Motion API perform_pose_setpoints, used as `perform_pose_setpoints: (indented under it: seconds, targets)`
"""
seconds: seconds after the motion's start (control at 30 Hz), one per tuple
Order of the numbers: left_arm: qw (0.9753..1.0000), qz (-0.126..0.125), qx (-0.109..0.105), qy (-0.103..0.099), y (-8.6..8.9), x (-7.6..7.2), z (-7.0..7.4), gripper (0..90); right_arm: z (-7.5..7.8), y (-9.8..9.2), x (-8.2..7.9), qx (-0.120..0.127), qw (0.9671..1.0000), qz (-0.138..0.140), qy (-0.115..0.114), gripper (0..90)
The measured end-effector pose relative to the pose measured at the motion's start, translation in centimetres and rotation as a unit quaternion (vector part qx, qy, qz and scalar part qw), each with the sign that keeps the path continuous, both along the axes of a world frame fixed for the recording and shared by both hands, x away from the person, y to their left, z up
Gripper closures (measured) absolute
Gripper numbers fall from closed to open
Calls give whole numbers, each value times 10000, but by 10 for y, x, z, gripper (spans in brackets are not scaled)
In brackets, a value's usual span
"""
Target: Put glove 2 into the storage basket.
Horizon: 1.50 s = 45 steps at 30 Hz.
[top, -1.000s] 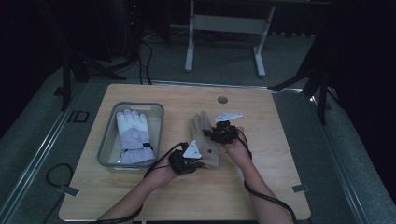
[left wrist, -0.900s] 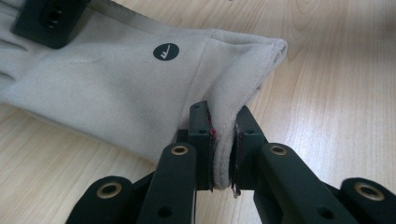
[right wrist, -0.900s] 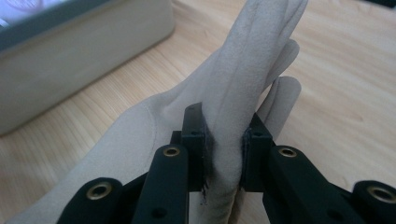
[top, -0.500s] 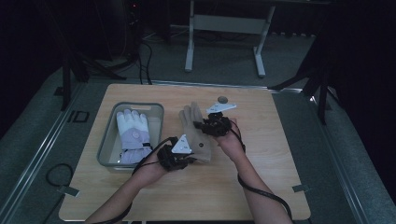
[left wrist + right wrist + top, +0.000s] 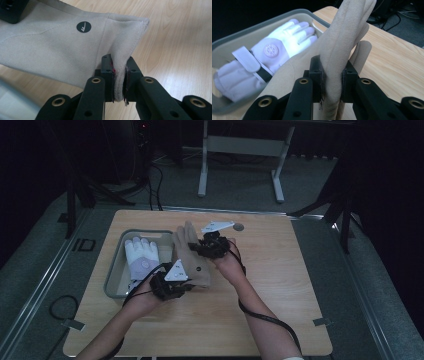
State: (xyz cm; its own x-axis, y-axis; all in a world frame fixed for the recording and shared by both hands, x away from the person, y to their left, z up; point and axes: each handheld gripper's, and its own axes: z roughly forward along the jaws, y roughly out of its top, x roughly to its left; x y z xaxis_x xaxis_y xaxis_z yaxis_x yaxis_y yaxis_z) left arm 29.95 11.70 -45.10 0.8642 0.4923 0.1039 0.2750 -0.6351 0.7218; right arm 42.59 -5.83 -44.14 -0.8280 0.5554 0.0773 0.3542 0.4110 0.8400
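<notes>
- Beige glove [image 5: 191, 256]: soft suede-like fabric, small round black logo near the cuff.
- Stretched lengthwise, cuff nearest the person, fingers pointing away, just beside the grey bin [image 5: 114, 279].

The high view looks forward and down on the table [image 5: 280, 310]; both gripper views sit close on the tan glove [image 5: 57, 47].

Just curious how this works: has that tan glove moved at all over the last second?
Yes. The tan glove, pinched by both grippers, has shifted left toward the grey bin holding the white glove.
</notes>
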Motion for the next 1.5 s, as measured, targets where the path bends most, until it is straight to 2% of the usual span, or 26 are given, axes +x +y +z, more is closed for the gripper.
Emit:
perform_pose_setpoints:
  seconds: [0.23,0.5,0.63,1.0,1.2,1.47,1.5]
  targets:
    - [9999,148,9,0,20,-4,3,817,3,23,1,60,9999,130,-1,758]
    - [9994,338,26,-30,45,-8,7,817,10,59,3,-2,9994,345,-39,758]
    - [9991,432,42,-16,58,-10,8,816,10,71,4,-13,9991,431,-56,757]
    - [9973,738,41,48,97,-17,5,816,4,115,6,76,9979,632,78,757]
    - [9956,933,17,99,115,-20,0,816,-1,134,9,8,9973,729,78,757]
    - [9939,1079,33,228,123,-19,-10,815,-12,153,15,-71,9958,868,267,757]
    - [9937,1092,47,247,123,-18,-12,815,-17,159,15,-180,9958,857,263,757]
